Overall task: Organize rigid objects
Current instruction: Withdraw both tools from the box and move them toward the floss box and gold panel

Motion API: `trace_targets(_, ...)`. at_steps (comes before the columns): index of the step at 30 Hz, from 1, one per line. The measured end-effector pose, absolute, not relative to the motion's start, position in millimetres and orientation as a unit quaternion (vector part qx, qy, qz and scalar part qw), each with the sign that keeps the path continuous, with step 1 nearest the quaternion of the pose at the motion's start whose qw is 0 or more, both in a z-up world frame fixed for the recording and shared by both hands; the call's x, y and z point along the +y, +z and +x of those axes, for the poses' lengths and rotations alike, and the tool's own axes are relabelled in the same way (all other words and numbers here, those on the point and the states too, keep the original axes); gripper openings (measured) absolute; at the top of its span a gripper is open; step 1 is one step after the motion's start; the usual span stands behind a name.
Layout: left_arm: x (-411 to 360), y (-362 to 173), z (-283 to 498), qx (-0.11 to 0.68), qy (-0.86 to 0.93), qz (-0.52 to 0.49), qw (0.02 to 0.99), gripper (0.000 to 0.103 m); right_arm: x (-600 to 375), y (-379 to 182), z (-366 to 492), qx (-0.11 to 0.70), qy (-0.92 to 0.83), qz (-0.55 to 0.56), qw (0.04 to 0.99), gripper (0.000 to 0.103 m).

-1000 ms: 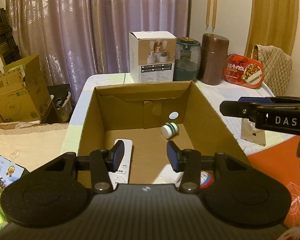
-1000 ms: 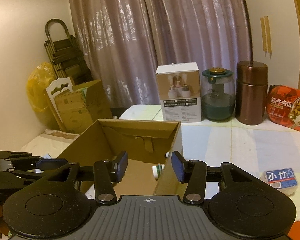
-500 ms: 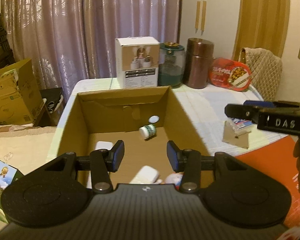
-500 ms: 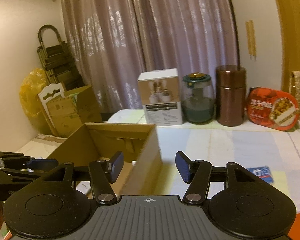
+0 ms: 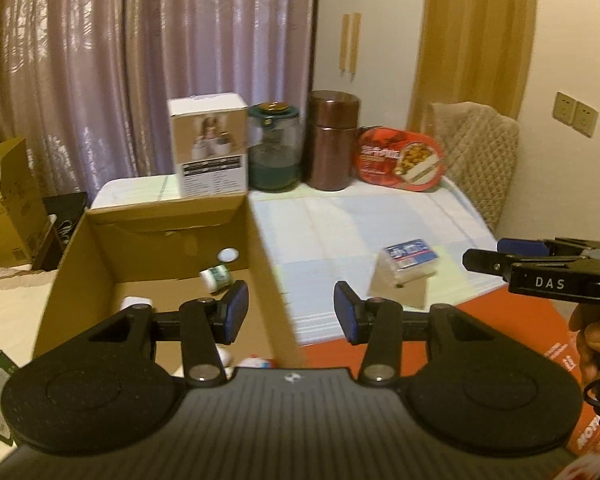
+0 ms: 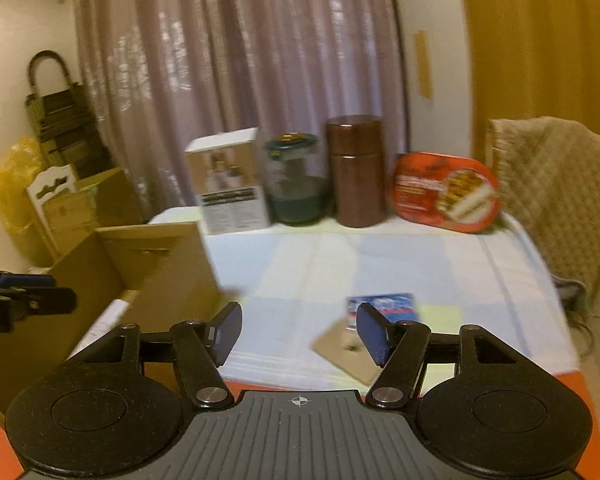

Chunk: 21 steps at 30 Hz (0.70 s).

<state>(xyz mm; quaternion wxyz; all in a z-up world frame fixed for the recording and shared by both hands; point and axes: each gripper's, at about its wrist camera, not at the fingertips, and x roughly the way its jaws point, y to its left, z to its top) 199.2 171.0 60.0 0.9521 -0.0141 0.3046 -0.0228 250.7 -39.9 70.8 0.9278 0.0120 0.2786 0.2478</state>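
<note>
Small blue-and-white rectangular packet (image 6: pixel 382 307) lies flat on the pale checked tablecloth (image 6: pixel 308 264), resting on a brown cardboard scrap (image 6: pixel 340 354). Right gripper (image 6: pixel 298 332): jaws have just been opening, nothing between them; packet sits at about one o'clock, just past the right pad. Left gripper (image 5: pixel 288 312): parted, empty, over the open brown cardboard box (image 5: pixel 260 240) edge; packet farther, at two o'clock. Right hand nearer. Long axis probably crosswise; blur limits certainty.

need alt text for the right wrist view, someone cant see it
The right gripper, jaws open and empty, points over a pale tablecloth at a small blue packet lying on a cardboard scrap. An open cardboard box stands at left; a white carton, glass jar and brown canister line the back.
</note>
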Motion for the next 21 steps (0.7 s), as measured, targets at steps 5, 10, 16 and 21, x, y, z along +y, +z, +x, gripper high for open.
trace_targets(5,141.0,67.0,201.1,0.302,-0.047,-0.011,0.952,0.046,-82.5,67.1,249.9,0.286,0.212,0.022,0.934,0.064)
trace_targets(10,108.0,67.3,209.0,0.303,-0.070,-0.008,0.950,0.048,-117.0,58.0,253.8,0.299,0.185,0.031,0.936,0.065)
trace_targets(16,71.9,58.0,220.4,0.310,-0.092,-0.010,0.946,0.052,-141.5,50.7,259.1,0.309,0.172,0.038,0.934,0.066)
trace_targets(21,41.9,44.1,229.0,0.314,-0.102,-0.010,0.944,0.061,-159.1,46.8,266.8,0.312,0.166,0.053,0.934,0.068)
